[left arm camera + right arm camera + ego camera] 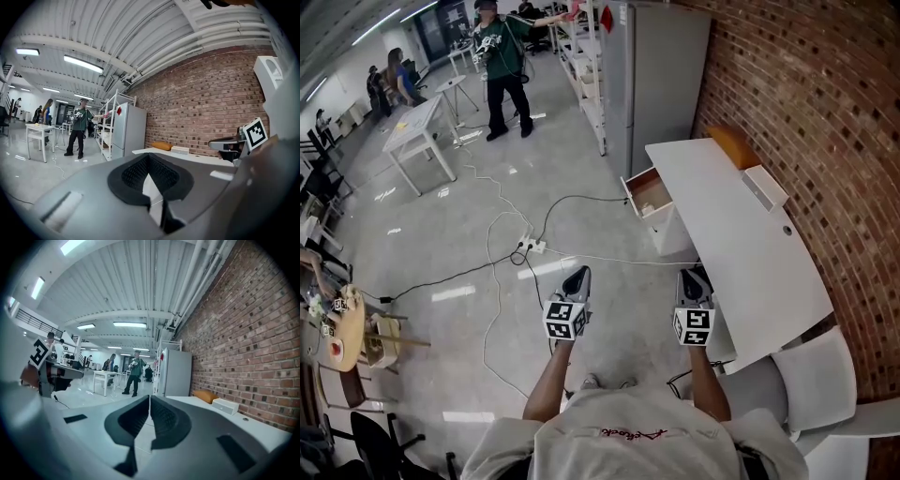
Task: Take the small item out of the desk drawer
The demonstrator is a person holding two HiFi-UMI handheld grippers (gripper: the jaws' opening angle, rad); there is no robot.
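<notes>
Left gripper (578, 275), right gripper (695, 274) — jaws pressed together, empty, desk (741, 234) edge just right, open drawer (649, 192) ahead — floor (459, 248) stretching left.

Bare floor (609, 281) at frame centre leaves a clear way up to the open drawer (649, 192). The desk (731, 234) bounds it on the right, the fridge (661, 75) stands just above, and cables (525, 246) lie left.

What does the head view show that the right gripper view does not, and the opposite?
Only the head view: the open white desk drawer, the white power strip on the floor, the white chair. Only the right gripper view: the long ceiling light tubes. Both: the white desk top, the orange cushion, the red brick wall.
</notes>
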